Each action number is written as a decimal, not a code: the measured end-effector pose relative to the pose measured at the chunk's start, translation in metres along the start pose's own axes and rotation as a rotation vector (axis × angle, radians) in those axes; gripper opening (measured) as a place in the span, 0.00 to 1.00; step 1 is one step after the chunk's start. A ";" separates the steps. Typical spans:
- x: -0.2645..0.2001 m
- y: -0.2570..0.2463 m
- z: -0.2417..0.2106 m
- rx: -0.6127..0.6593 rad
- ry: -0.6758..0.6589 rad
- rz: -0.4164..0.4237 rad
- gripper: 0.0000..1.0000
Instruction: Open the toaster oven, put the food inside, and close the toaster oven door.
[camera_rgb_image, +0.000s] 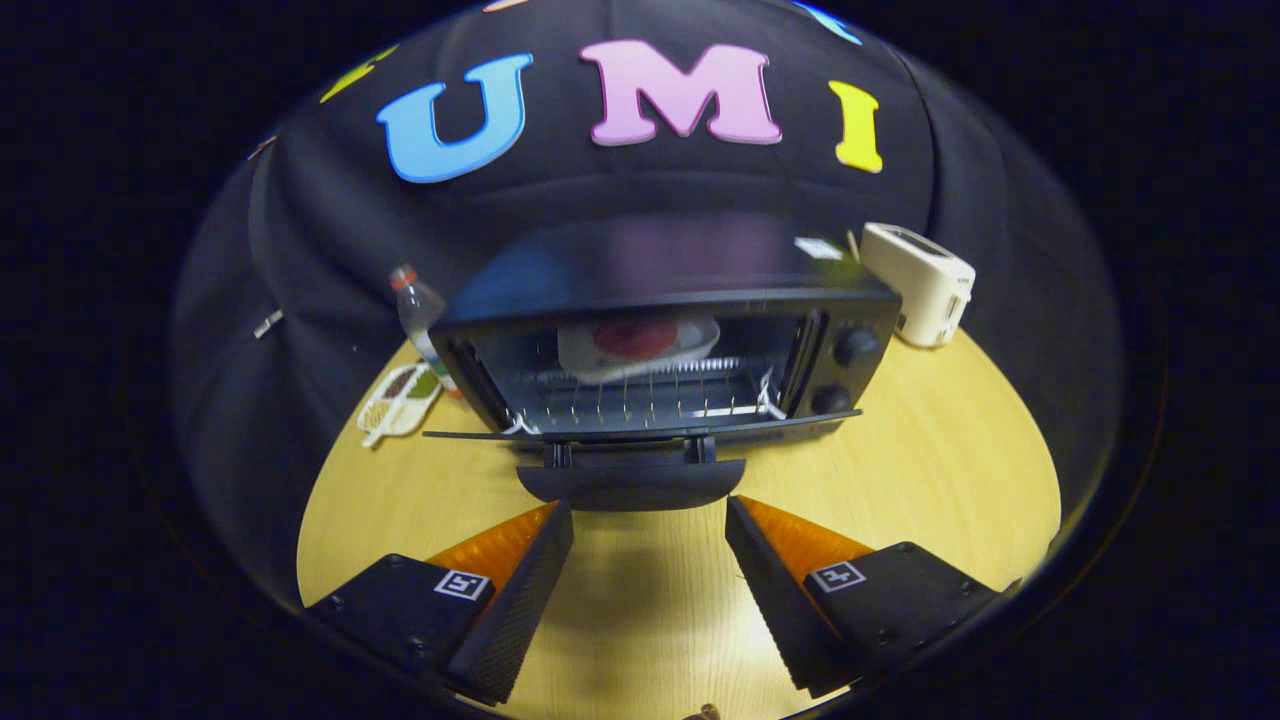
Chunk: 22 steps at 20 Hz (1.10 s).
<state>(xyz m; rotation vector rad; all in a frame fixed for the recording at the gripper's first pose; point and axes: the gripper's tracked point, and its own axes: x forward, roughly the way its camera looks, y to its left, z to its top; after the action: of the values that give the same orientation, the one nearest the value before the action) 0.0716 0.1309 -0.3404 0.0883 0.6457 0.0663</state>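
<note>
1. The gripper (650, 510) sat at the bottom centre of the frame with its fingers spread wide and nothing between them but bare wood.
2. The table (930, 480) was a light wooden surface that ran from under the fingers up toward the middle of the frame.
3. Just ahead of the fingertips, at the centre, hung the door handle (632, 483) of the toaster oven (665, 330); neither finger touched it.
4. The toaster oven door (640, 428) lay dropped open, nearly flat and seen edge-on, just above the handle.
5. Inside the oven, on the wire rack (640, 395), rested a white plate (640, 347) carrying the food (635, 338), a red round piece, set toward the back of the cavity.
6. Two dark knobs (855, 347) stood one above the other on the oven's panel, right of the cavity.
7. Left of the oven, at mid-left of the frame, a clear bottle (418, 310) with a red cap stood upright, and a small divided dish (400, 400) lay on the table below it.
8. At the upper right, behind the oven's corner, stood a white toaster (920, 283).
</note>
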 end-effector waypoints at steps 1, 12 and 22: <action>-0.014 0.001 0.019 0.000 -0.066 0.017 1.00; -0.234 -0.139 0.167 -0.065 -0.550 -0.063 0.99; -0.292 -0.191 0.199 -0.029 -0.656 -0.077 0.98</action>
<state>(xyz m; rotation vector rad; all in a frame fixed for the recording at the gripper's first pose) -0.0340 -0.0970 -0.0275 0.0520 -0.0072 -0.0286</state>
